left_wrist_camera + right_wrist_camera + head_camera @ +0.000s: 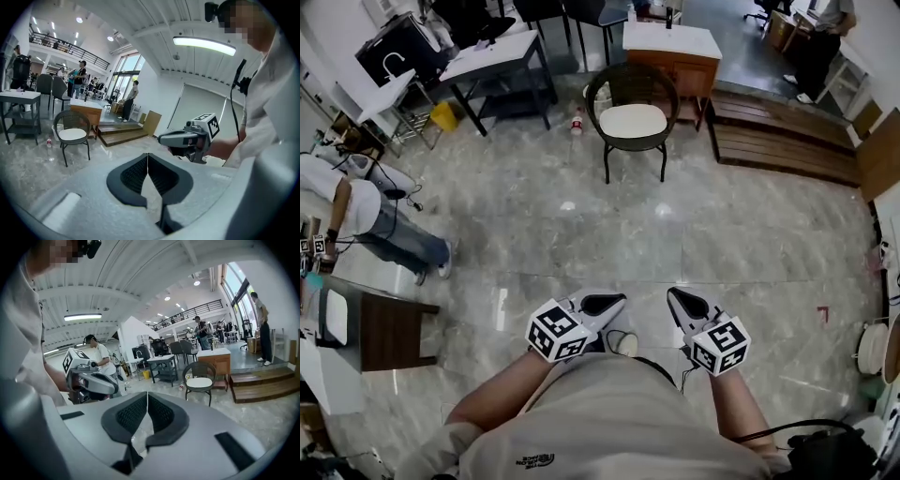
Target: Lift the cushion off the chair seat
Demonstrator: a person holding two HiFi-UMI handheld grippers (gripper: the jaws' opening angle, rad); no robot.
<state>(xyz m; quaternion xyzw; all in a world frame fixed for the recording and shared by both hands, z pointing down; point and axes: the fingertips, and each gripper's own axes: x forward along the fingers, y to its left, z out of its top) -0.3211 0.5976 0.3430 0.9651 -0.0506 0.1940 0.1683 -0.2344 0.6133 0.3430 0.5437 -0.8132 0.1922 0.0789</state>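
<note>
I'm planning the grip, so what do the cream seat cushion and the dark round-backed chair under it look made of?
Cream seat cushion: probably fabric over padding, matte, with soft rounded edges. Dark round-backed chair: thin legs suggest painted metal; the see-through backrest looks like woven mesh or wicker, too distant to be sure.

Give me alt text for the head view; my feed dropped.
A dark round-backed chair with a cream cushion on its seat stands far across a grey floor. In the foreground the person holds the left gripper and right gripper side by side, both shut and empty.
</note>
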